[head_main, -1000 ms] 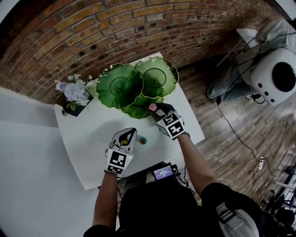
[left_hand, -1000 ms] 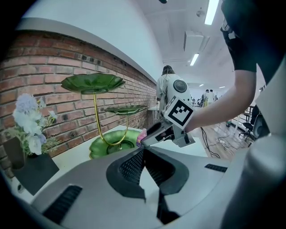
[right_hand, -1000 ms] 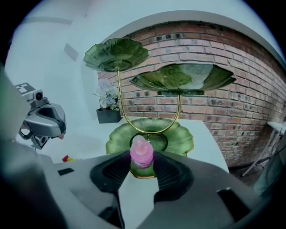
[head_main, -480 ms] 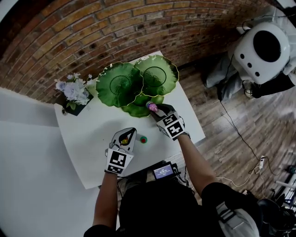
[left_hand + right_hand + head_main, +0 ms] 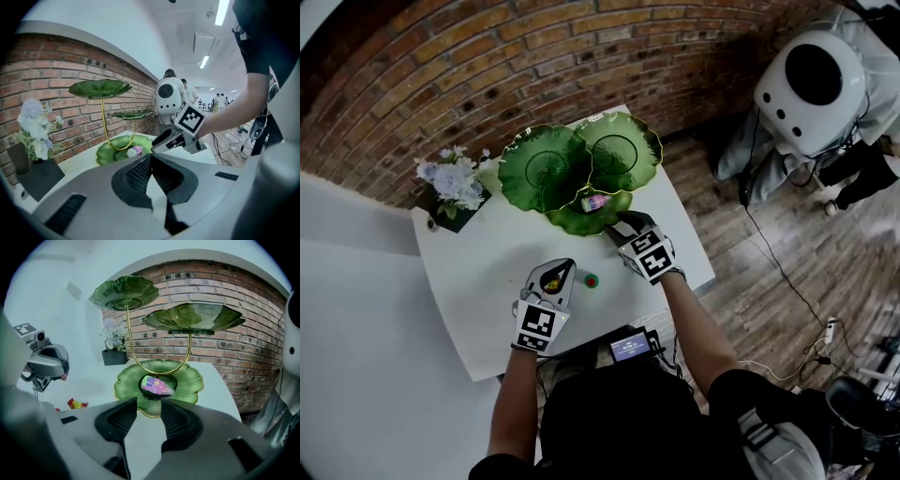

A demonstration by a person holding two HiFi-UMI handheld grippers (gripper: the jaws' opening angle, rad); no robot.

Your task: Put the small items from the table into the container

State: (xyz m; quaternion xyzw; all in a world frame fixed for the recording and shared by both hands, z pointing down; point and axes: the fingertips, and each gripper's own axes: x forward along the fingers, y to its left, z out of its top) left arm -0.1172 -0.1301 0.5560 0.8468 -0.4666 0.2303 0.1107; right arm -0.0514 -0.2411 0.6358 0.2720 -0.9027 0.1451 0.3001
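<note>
A three-tier green leaf-dish stand (image 5: 546, 169) stands at the back of the white table (image 5: 478, 272). A pink wrapped item (image 5: 594, 202) (image 5: 157, 386) lies in the stand's lowest dish (image 5: 190, 383). My right gripper (image 5: 622, 225) (image 5: 149, 406) is just in front of that dish, open and empty. My left gripper (image 5: 560, 274) (image 5: 151, 157) hovers over the table's middle, shut. A yellow-red bit (image 5: 551, 280) shows at its jaws in the head view; I cannot tell whether it is held. A small green-red item (image 5: 591, 281) lies on the table to its right.
A dark pot of pale flowers (image 5: 452, 187) sits at the table's back left corner. A small screen device (image 5: 630, 349) is at the near edge. A white domed machine (image 5: 811, 80) and cables are on the wooden floor to the right.
The pink item has left my right gripper's jaws and now lies in the lowest leaf dish. The left gripper has not moved. The white machine at the right has shifted.
</note>
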